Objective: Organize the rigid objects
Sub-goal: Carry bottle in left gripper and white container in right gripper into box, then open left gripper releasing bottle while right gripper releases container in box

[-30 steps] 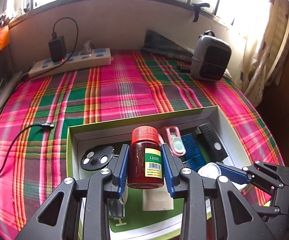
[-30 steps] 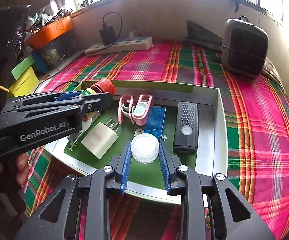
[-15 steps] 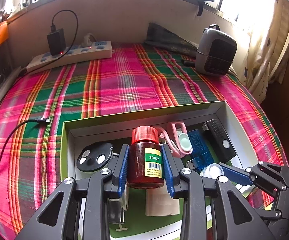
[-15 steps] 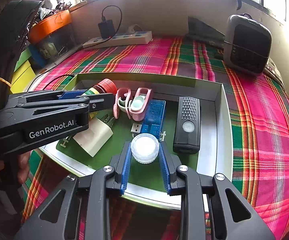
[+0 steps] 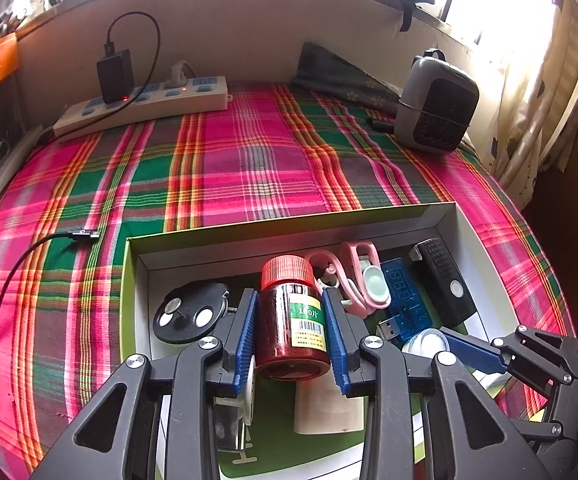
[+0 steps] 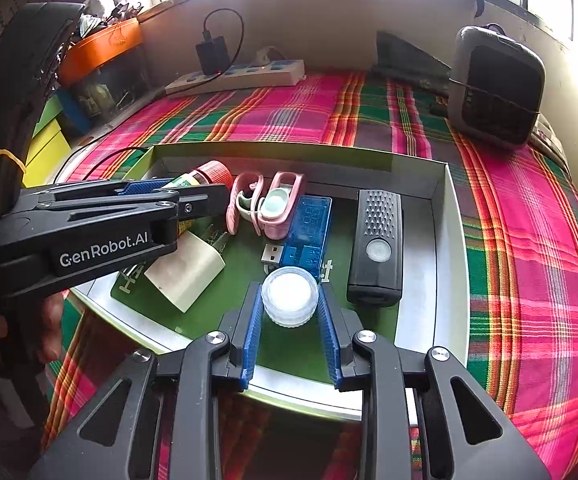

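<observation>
Bottle [image 5: 291, 322] with a red cap sits clamped between the blue pads of the left gripper [image 5: 291, 334], held over the left part of the box [image 5: 289, 226], cap pointing away toward the far wall. Over on the other side, the right gripper [image 6: 289, 322] has its pads pressed on a small white jar [image 6: 289, 295], held above the green floor near the front rim. Inside the box lie a black disc [image 5: 189, 314], a pink clip [image 6: 277, 210], a blue USB stick [image 6: 307, 232], a black remote [image 6: 378, 246] and a cream charger [image 6: 185, 276]. The box rests on a plaid cloth [image 5: 229, 168]; a power strip [image 5: 145, 104] and a grey heater [image 5: 435, 100] stand well behind.
</observation>
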The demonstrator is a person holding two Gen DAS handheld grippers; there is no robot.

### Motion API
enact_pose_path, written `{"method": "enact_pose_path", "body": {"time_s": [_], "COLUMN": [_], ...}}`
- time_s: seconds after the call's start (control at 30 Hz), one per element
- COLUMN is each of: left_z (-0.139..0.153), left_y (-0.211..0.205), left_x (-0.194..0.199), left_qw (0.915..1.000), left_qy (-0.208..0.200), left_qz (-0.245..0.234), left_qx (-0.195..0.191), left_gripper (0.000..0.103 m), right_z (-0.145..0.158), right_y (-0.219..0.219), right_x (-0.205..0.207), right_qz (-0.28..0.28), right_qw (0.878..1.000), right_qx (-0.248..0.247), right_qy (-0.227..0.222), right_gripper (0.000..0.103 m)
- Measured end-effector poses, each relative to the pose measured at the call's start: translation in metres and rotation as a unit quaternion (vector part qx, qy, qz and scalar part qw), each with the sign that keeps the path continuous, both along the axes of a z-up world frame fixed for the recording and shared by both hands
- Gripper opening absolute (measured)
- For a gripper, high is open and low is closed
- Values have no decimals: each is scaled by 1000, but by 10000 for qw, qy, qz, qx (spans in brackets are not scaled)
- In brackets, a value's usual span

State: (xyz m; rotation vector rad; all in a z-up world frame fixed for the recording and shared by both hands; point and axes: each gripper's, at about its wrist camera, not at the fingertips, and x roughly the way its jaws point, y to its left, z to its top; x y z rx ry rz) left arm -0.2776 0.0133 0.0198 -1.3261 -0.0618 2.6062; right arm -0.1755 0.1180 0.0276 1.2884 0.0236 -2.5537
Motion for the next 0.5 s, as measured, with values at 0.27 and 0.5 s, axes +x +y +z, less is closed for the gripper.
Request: {"method": "enact_pose_path", "body": {"time_s": [0.27,0.5], "left_z": [0,0], "left_y": [1,2], "left_x": [1,2], "left_qw": [10000,10000], "left_qy": [2,18], "left_qz": [-35,-24], "left_qx": [6,-16], "left_gripper": [37,40], "right_z": [0,1], "right_y": [-1,0], "right_x": [0,1], "right_qz": [24,-6], "right_qw": [10000,9999], "right_qx": [-30,-91], "right_qy": [29,66], "right_gripper": [29,30]}}
